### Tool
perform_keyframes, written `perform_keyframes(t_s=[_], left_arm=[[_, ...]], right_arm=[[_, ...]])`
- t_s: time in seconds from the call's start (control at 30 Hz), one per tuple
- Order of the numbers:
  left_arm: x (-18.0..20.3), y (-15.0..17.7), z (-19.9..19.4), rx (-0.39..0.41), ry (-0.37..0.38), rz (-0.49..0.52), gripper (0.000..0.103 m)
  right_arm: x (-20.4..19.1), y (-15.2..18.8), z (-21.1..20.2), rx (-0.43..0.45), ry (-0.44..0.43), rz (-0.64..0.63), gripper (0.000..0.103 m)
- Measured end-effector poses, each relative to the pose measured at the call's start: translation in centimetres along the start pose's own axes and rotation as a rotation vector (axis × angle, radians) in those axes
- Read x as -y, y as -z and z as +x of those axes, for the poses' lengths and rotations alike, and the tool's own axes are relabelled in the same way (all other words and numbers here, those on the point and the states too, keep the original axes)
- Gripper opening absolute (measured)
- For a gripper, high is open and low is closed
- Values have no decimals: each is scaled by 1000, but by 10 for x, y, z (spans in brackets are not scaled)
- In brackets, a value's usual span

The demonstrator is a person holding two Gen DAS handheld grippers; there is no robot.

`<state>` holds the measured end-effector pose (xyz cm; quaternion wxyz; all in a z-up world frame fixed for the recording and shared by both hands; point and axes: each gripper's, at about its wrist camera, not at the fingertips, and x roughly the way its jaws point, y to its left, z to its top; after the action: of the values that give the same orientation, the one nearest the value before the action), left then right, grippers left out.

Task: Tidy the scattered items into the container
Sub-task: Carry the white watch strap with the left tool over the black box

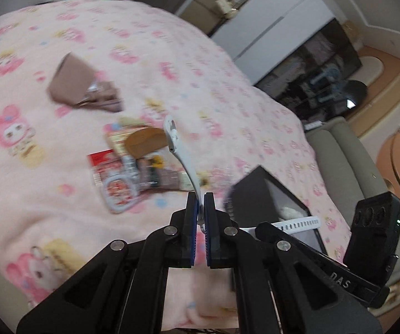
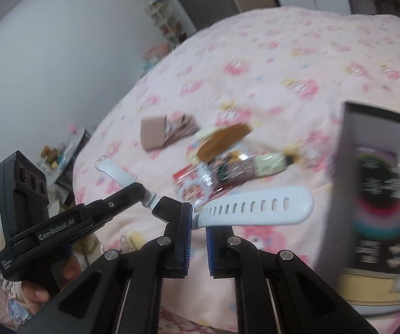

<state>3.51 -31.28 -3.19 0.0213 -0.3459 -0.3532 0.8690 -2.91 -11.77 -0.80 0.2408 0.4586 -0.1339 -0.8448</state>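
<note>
My left gripper (image 1: 201,197) is shut on a pale blue-white watch (image 1: 179,153) and holds it in the air above the pink bed; its buckle strap sticks up ahead of the jaws. In the right wrist view the left gripper (image 2: 151,199) holds the watch by its middle, and the holed strap (image 2: 258,208) reaches right, just in front of my right gripper (image 2: 198,217). The right jaws stand a little apart with nothing between them. The black box container (image 1: 272,194) lies on the bed at right, also shown in the right wrist view (image 2: 378,194). A pile of snack packets (image 1: 133,164) lies in mid-bed.
A brown wallet-like pouch (image 1: 80,86) lies farther back on the pink patterned blanket (image 1: 33,194). A grey sofa (image 1: 339,156) and a dark TV cabinet (image 1: 325,66) stand beyond the bed's right edge. A white wall (image 2: 47,69) runs along the left.
</note>
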Motion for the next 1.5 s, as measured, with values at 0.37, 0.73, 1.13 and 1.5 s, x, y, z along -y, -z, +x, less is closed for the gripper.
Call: perform_keyframes(t_s=[0.37, 0.73, 1.13, 1.5], left_arm=[[115, 17, 60, -119, 123, 184, 2], [188, 62, 125, -252, 152, 261, 2], [208, 90, 176, -357, 71, 256, 2], [206, 95, 190, -419, -35, 240, 2]], right_arm=[[82, 3, -87, 163, 153, 141, 7], [160, 22, -135, 204, 266, 248, 7], [210, 28, -135, 140, 333, 282, 8], [222, 30, -124, 58, 338, 258, 8]])
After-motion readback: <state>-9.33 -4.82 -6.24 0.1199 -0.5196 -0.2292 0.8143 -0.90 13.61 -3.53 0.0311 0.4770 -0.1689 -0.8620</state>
